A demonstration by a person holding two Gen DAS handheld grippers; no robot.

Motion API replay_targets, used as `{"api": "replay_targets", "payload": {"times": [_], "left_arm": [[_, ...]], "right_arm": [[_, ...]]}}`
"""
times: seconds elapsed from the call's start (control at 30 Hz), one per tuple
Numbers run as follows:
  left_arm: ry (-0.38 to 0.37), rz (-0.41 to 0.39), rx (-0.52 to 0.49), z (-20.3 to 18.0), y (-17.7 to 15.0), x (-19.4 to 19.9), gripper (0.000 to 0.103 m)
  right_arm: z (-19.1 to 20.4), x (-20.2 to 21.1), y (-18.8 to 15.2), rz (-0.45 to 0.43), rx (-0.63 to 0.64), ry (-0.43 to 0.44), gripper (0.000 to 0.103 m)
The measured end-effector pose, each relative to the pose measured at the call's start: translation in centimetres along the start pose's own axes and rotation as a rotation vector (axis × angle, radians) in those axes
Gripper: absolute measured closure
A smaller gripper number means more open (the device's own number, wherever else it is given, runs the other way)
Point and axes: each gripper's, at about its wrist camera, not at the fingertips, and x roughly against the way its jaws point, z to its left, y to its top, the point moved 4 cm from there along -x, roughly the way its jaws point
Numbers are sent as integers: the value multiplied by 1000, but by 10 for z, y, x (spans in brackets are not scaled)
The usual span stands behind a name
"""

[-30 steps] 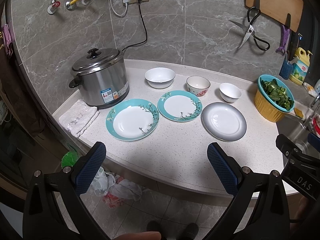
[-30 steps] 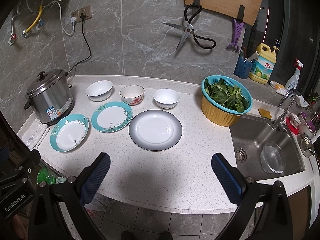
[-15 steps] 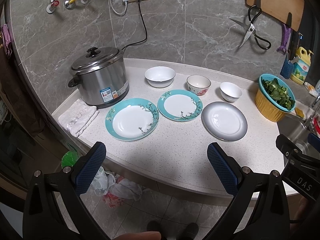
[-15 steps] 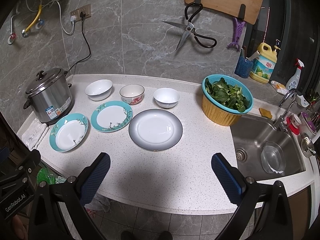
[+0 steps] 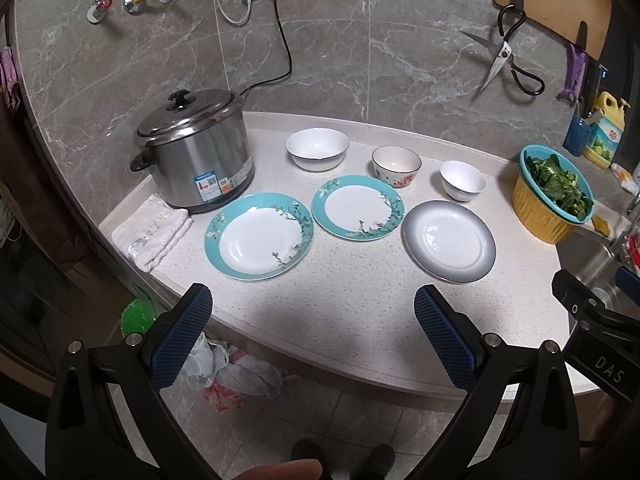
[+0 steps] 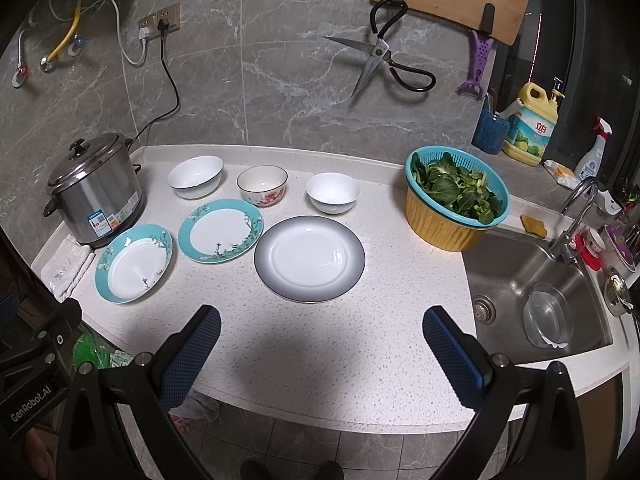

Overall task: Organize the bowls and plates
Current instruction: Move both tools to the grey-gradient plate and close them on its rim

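Change: almost none; in both wrist views the whole scene sits a shade lower and further from the lens than a second ago, as if both tools had eased back slightly.
Meaning for task: nothing grasped, nothing stacked; sorting not yet begun by the look of it.
Left gripper [image 5: 312, 316]: bottom of its view, jaws spread wide and empty, held off the near edge of the surface [image 5: 360, 312]; same spread as earlier.
Rice cooker [image 5: 192, 152]: left of centre in the left view, lid on, plugged in; unmoved.
Folded cloth [image 5: 154, 232]: just in front of the cooker, at the left edge of the surface; unmoved.
Large teal plate [image 5: 259, 236]: centre-left, flat, empty, nearly touching its neighbour.
Small teal plate [image 5: 357, 207]: centre, flat, empty.
Wide white bowl [image 5: 317, 149]: behind the teal plates, upright.
Flowered bowl [image 5: 396, 166]: right of it, upright.
Small white bowl [image 5: 462, 180]: further right, upright.
Grey-rimmed plate [image 5: 449, 241]: centre-right, in front of the small white bowl.
Colander of greens [image 5: 554, 192]: right edge of the left view, clear of the crockery.
Right gripper [image 6: 320, 340]: bottom of its view, jaws wide apart, holding nothing, nearest the grey-rimmed plate; unchanged.
Sink [image 6: 536, 280]: right of that view, a clear container inside.
Difference overall: all six dishes in the same places as before.
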Motion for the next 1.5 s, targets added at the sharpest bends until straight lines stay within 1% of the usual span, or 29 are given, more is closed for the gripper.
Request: {"api": "replay_targets", "payload": {"times": [0.17, 0.23, 0.3, 0.4, 0.43, 0.47, 0.5, 0.53, 0.57, 0.63, 0.67, 0.7, 0.73, 0.8, 0.87, 0.9, 0.97, 1.03, 1.1, 1.17, 1.2, 1.23, 1.3, 1.33, 1.37, 1.4, 1.47, 1.5], "left_arm": [[-40, 59, -9, -20, -6, -29, 0], [-46, 94, -24, -35, -15, -48, 0], [-72, 137, -37, -53, -26, -67, 0], [-108, 157, -50, -77, -40, -97, 0], [-130, 175, -37, -83, -44, -108, 0], [-185, 201, 2, -88, -48, -120, 1], [-262, 223, 58, -90, -50, -131, 2], [-298, 229, 104, -91, -51, -140, 2], [-303, 243, 130, -92, -52, -152, 2], [-311, 261, 117, -98, -50, -176, 2], [-329, 266, 107, -100, -47, -184, 1], [-361, 267, 95, -105, -44, -195, 1], [-387, 285, 82, -110, -41, -208, 1], [-417, 336, 64, -115, -32, -232, 1], [-404, 413, 34, -120, -24, -261, 2], [-408, 441, 40, -123, -19, -276, 2], [-405, 452, 31, -125, -9, -297, 2], [-403, 459, -19, -131, -1, -316, 2], [-408, 486, -37, -136, 1, -335, 2], [-411, 498, -19, -141, 6, -352, 2], [-414, 501, -12, -144, 8, -359, 2], [-416, 508, -9, -146, 10, -366, 3], [-430, 506, 0, -153, 13, -377, 14], [-451, 509, 26, -156, 16, -386, 24], [-456, 518, 44, -158, 16, -392, 31], [-450, 530, 62, -159, 16, -399, 34], [-434, 509, 83, -166, 22, -402, 37], [-432, 516, 88, -169, 23, -407, 39]], "right_arm": [[-12, -12, -4, 28, 4, 23, 0], [-25, -20, -10, 40, 1, 59, 0], [-43, -31, -14, 53, -5, 82, 0], [-73, -50, -15, 62, -24, 108, 0], [-84, -58, -15, 65, -34, 124, 0], [-92, -65, -15, 64, -41, 145, 0], [-102, -75, -14, 66, -46, 182, 0], [-107, -84, -14, 74, -45, 213, 0], [-110, -93, -13, 84, -45, 246, 0], [-117, -118, -10, 113, -57, 328, 4], [-119, -126, -8, 125, -67, 354, 5], [-120, -137, -5, 133, -80, 398, 6], [-121, -148, -2, 144, -92, 432, 7], [-119, -171, 8, 161, -109, 450, 8], [-115, -190, 15, 171, -109, 433, 8], [-112, -200, 19, 179, -116, 432, 8], [-106, -221, 25, 196, -117, 434, 8], [-104, -241, 28, 235, -121, 417, 13], [-105, -262, 29, 275, -149, 411, 18], [-111, -276, 28, 300, -172, 412, 28], [-113, -285, 27, 320, -187, 417, 37], [-116, -292, 26, 337, -202, 424, 40], [-122, -303, 25, 346, -225, 447, 43], [-125, -308, 25, 348, -240, 467, 44], [-128, -315, 25, 353, -256, 491, 44], [-131, -321, 25, 358, -269, 514, 44], [-134, -332, 25, 367, -280, 542, 45], [-135, -337, 27, 371, -281, 559, 45]]}}
